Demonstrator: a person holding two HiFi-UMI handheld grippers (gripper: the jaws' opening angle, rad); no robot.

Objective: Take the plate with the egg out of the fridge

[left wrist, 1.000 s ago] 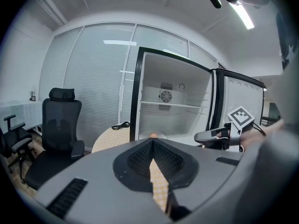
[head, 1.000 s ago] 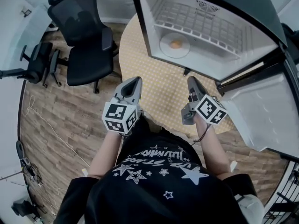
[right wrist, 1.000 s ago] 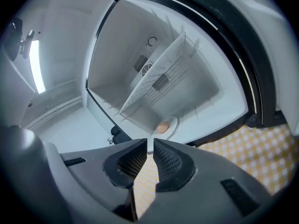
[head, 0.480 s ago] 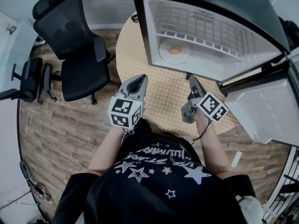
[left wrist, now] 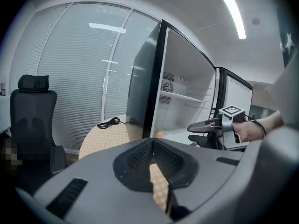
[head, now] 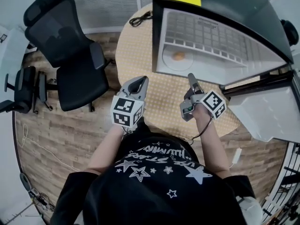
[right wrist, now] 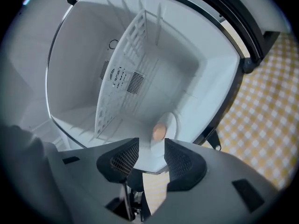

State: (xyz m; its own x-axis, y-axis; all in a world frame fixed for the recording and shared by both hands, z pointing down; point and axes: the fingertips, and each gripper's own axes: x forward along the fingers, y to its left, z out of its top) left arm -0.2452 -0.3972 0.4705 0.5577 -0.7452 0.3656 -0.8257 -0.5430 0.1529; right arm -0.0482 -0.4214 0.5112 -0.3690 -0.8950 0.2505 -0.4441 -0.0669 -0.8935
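Standing open on the round yellow-checked bench point(head: 140, 50), right side: black-cased fridge point(head: 243, 13) with a white interior. On its floor, under the white wire shelf point(head: 206, 32), toward the left: white round plate point(head: 168, 63) carrying one brown egg point(head: 178, 56). Right gripper point(head: 191, 80), just outside the fridge mouth and pointed at the plate: jaws opening, nothing between them. Left gripper point(head: 137, 83), over the bench's near edge: jaws closed together, empty. Black office chair point(head: 70, 46), far left; black coiled cable point(head: 139, 18), at the bench's far edge.

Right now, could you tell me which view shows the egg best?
The right gripper view: the egg sits large and central on its plate inside the fridge. The head view shows it small from above; the left gripper view shows only a peek.
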